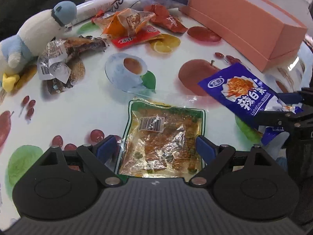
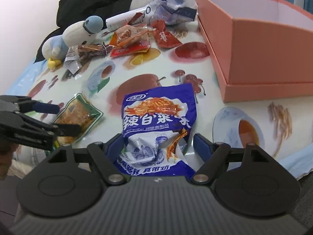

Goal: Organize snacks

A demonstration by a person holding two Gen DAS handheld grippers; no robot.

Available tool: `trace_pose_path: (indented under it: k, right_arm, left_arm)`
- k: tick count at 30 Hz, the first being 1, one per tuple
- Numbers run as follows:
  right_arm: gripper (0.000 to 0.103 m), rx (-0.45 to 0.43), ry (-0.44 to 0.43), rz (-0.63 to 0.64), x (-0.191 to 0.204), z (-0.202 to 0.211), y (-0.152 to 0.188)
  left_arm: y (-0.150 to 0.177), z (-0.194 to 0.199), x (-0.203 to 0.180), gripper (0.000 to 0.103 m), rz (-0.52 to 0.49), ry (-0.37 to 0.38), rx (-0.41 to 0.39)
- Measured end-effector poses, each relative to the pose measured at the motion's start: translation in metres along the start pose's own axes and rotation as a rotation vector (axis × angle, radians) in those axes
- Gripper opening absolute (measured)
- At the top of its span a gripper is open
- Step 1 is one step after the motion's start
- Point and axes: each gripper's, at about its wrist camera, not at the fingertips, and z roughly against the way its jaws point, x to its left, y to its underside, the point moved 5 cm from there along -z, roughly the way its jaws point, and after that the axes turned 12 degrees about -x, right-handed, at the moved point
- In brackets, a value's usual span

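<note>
Snacks [image 1: 129,27] heaped by plush toy [image 1: 37,39] — pink box [image 1: 244,25] beyond

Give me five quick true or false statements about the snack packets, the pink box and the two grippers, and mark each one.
1. The pink box is open and empty inside. True.
2. The blue packet lies between the right gripper fingers. True.
3. The left gripper is shut. False: its fingers stand open around the green-edged packet.
4. The plush toy sits inside the box. False: it lies on the tablecloth.
5. The blue packet is already in the box. False: it is outside.
</note>
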Motion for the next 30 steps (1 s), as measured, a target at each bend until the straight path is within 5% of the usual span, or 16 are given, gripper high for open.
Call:
trace_pose_path:
  k: [9, 30]
  right_arm:
    - [0.07, -0.023, 0.033, 0.065, 0.005, -0.003, 0.004]
    - [0.047, -0.033, 0.04, 0.149, 0.014, 0.004, 0.004]
  left_arm:
    - [0.006, -0.001, -0.008, 0.092, 0.034, -0.05, -0.026]
    - [0.003, 0.01, -0.03, 0.054, 0.139, -0.087, -0.011]
